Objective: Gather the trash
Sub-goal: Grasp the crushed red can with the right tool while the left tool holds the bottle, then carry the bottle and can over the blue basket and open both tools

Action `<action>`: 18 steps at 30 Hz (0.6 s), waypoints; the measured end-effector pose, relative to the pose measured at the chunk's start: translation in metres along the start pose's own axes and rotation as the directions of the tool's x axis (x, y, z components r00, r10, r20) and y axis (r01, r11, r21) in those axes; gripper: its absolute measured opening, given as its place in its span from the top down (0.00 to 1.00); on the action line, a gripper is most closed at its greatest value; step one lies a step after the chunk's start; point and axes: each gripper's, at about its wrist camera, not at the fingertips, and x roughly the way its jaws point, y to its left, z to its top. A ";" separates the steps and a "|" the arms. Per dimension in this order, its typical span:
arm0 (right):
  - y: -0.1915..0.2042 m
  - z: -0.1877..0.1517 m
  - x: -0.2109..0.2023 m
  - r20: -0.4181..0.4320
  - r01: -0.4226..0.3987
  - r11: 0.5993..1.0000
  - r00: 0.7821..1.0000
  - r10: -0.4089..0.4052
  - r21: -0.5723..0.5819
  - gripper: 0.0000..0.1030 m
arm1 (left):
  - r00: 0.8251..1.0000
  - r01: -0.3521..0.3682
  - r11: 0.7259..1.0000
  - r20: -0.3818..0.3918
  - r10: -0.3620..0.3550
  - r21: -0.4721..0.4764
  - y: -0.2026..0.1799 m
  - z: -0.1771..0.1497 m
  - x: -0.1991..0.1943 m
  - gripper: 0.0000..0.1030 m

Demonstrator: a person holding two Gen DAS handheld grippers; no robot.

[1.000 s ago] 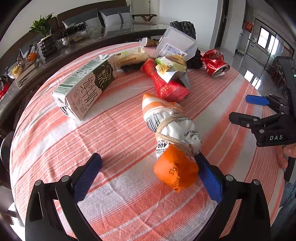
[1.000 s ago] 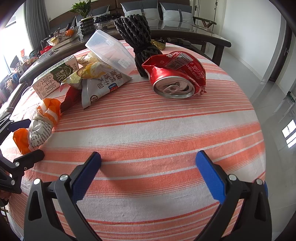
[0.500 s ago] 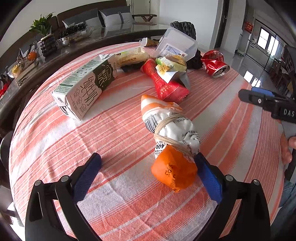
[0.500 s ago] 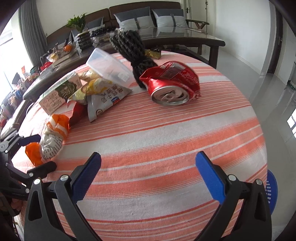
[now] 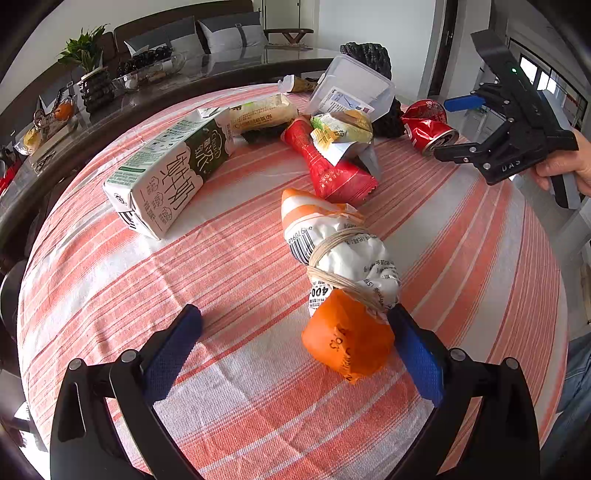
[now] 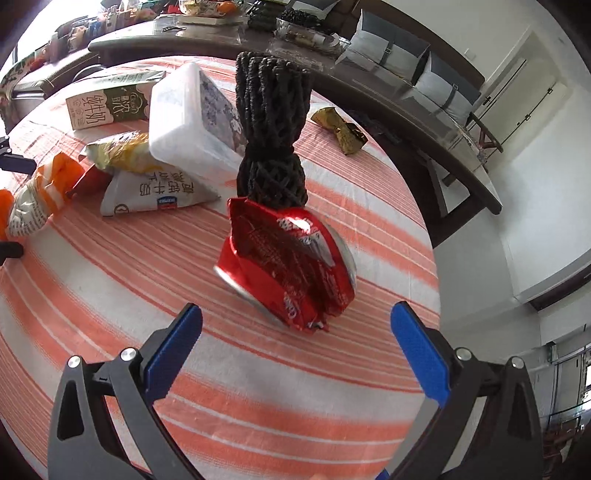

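Trash lies on a round table with an orange-striped cloth (image 5: pixel 229 280). My left gripper (image 5: pixel 295 343) is open; its right pad touches an orange-and-white tied bag (image 5: pixel 343 273). Beyond lie a milk carton (image 5: pixel 170 170), a red wrapper (image 5: pixel 332 170), a yellow wrapper (image 5: pixel 343 127) and a clear plastic box (image 5: pixel 351 88). My right gripper (image 6: pixel 295 347) is open, just in front of a crushed red can (image 6: pixel 288 262), with the can lying between and beyond the pads. A black mesh bundle (image 6: pixel 271 133) stands behind the can. The right gripper also shows in the left wrist view (image 5: pixel 461 125).
A gold wrapper (image 6: pixel 341 131) lies at the table's far edge. A long dark table (image 6: pixel 369 92) with bowls and clutter stands behind, with a sofa and cushions (image 5: pixel 207 35) beyond. The round table's edge drops off to the right in the right wrist view.
My right gripper has swung toward the crushed can and closed in on it, so the can now sits near its pads. The left gripper has stayed still by the tied bag.
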 end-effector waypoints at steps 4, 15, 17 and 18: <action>-0.010 0.011 0.014 0.006 -0.095 0.995 0.995 0.095 0.013 0.05 | 1.000 0.000 1.000 0.000 0.000 -0.001 0.000 0.000 0.000 0.05; -0.017 -0.015 -0.033 0.077 -0.253 0.911 0.967 0.241 0.326 0.25 | 1.000 0.006 1.000 0.003 -0.006 -0.001 0.000 0.000 0.000 0.05; -0.021 -0.032 -0.049 0.111 -0.290 0.853 0.957 0.269 0.434 0.24 | 0.999 0.039 0.999 0.010 -0.039 0.005 -0.001 0.002 0.000 0.05; -0.020 -0.040 -0.056 0.125 -0.306 0.826 0.952 0.281 0.474 0.24 | 0.998 0.055 0.998 0.013 -0.055 0.004 -0.002 0.004 0.000 0.05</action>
